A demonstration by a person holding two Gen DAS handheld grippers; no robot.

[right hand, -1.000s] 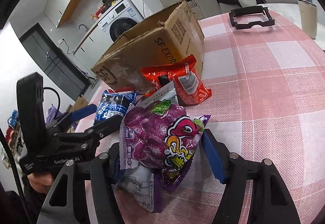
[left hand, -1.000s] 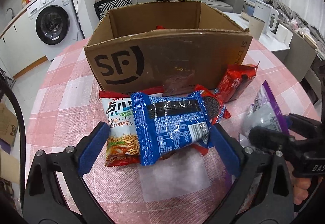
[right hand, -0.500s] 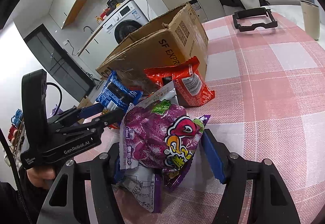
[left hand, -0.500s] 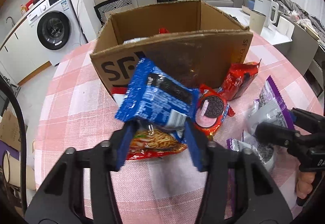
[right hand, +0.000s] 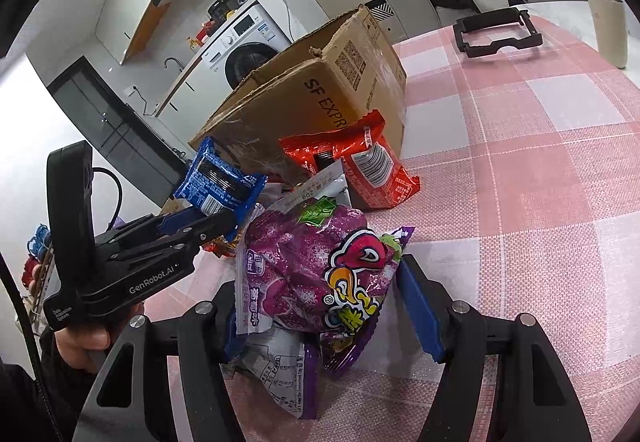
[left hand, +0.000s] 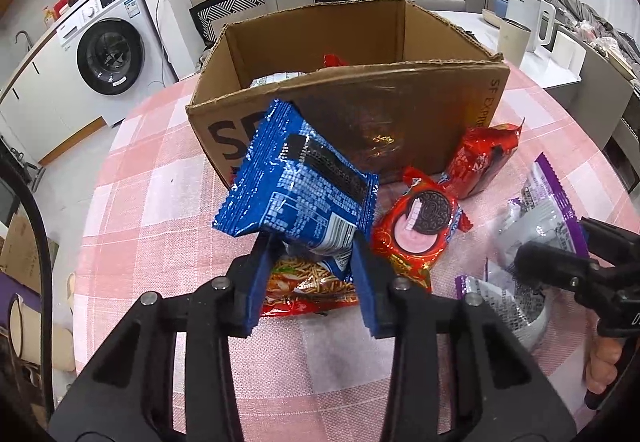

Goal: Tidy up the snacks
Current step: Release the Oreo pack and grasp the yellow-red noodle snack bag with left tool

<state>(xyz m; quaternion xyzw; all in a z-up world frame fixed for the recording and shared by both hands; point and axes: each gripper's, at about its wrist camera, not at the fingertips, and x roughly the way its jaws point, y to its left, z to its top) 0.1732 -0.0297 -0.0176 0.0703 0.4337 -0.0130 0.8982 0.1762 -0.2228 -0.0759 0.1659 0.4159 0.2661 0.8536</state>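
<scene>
My left gripper is shut on a blue snack packet and holds it above the table, in front of the open cardboard box. The packet also shows in the right wrist view. Under it lie a red noodle snack bag and a red Oreo packet. My right gripper sits around a purple candy bag, its blue pads on both sides. Whether it grips the bag is unclear.
A red packet leans against the box corner. Purple and silver packets lie on the pink checked tablecloth. A black frame and a beige cup stand farther back. Some snacks lie inside the box.
My left gripper closed on the blue packet and lifted it off the table toward the box. My right gripper stayed around the purple bag.
</scene>
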